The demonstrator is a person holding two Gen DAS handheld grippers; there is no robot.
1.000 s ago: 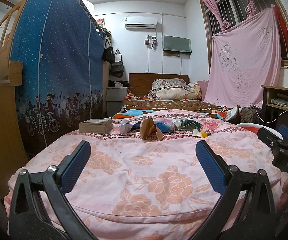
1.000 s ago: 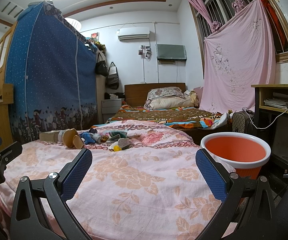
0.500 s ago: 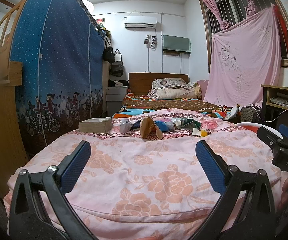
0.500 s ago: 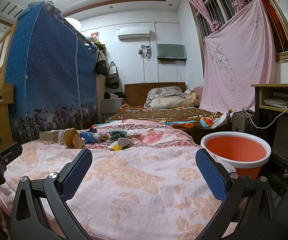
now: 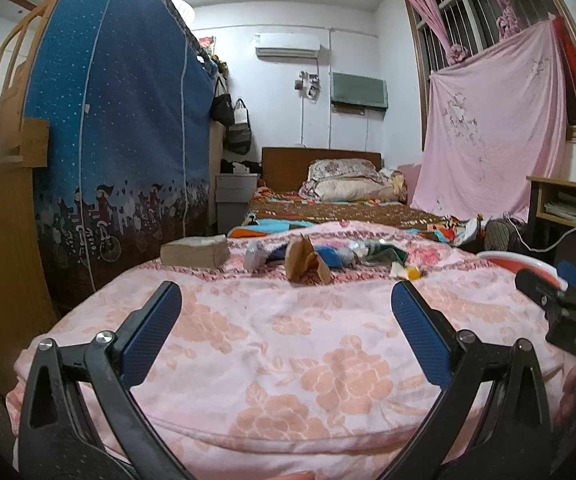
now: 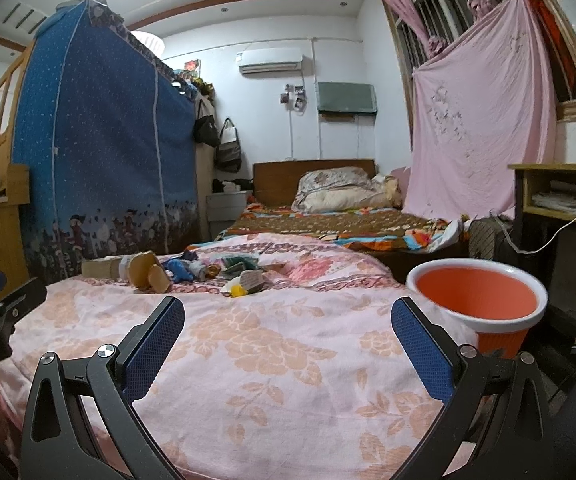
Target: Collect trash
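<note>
Bucket (image 6: 476, 307), orange with a white rim, stands beside the bed (image 6: 256, 344) at its right edge; nothing shows inside it. Left gripper (image 5: 286, 334) and right gripper (image 6: 288, 346) are both spread wide and hold nothing, hovering level over the near quilt. Trash (image 5: 311, 258) lies scattered mid-bed, well beyond both, next to a book (image 5: 195, 251).

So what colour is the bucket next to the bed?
The bucket is orange with a white rim; the right wrist view shows it best.
</note>
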